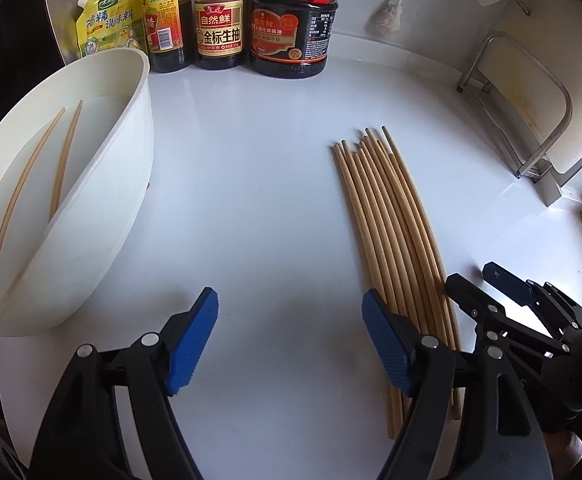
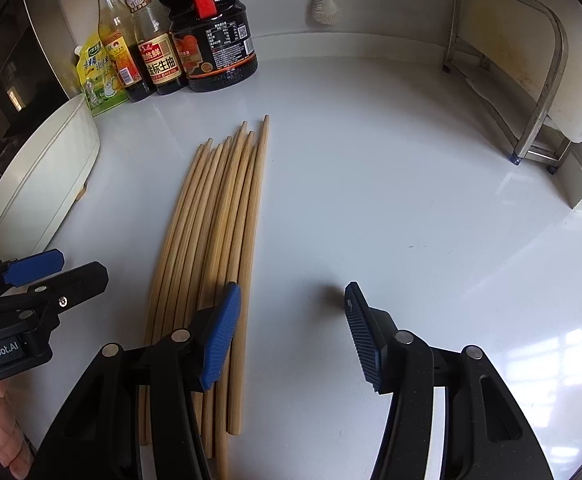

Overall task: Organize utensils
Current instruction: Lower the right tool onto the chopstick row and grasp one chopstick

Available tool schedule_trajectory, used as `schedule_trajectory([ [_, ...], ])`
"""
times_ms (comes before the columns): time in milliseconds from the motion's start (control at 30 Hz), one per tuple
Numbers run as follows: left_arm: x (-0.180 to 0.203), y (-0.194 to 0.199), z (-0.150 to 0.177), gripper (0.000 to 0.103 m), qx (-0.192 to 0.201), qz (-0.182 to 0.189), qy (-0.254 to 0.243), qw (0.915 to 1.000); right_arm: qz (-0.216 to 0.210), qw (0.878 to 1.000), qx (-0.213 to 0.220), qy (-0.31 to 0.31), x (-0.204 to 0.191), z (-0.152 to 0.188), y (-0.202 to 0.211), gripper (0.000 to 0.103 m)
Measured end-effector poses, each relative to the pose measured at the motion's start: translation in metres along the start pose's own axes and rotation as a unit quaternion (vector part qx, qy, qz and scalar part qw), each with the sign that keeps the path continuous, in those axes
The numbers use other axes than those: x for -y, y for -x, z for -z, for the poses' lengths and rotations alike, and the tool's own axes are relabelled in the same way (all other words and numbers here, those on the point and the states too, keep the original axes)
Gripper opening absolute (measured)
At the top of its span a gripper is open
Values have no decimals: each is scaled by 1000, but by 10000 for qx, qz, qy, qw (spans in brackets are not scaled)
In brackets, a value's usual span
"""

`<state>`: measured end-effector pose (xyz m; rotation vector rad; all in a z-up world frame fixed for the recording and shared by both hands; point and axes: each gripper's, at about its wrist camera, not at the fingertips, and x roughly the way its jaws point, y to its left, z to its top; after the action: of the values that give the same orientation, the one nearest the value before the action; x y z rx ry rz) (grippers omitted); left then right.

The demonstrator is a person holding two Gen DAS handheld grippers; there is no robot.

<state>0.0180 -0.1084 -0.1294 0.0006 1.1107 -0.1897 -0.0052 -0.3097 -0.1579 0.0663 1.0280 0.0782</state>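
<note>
Lying side by side on the white counter (image 1: 251, 184), the chopsticks (image 1: 391, 232) are sitting between both grippers; two more are resting in the white tub (image 1: 103, 184). The left gripper (image 1: 289, 336) and right gripper (image 2: 293, 332) are hovering spread, pinching nothing. "GenRobot.AI" is showing on the left gripper; a sauce bottle (image 1: 219, 16) is reading "金标生抽".

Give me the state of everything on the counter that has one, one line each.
Left gripper: jaws open, empty.
Right gripper: jaws open, empty, beside the pile.
Chopstick pile: flat on the counter, bundled side by side.
White bin: open-topped, two chopsticks inside.
Sauce bottles: upright against the wall; caps out of frame.
Seasoning pouch: standing, spout capped.
</note>
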Motion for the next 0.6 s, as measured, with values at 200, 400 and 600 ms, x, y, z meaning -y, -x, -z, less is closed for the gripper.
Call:
schedule_trajectory([
  [200, 5, -4, -2, 73, -26, 61, -45, 10000, 96, 9998, -47, 149, -3, 2, 3, 52],
  [400, 2, -5, -4, 73, -22, 56, -13, 10000, 126, 9995, -86, 268, -6, 1, 2, 52],
  [600, 8, -8, -3, 73, -61, 121, -47, 9999, 241, 9994, -55, 262, -3, -1, -3, 52],
])
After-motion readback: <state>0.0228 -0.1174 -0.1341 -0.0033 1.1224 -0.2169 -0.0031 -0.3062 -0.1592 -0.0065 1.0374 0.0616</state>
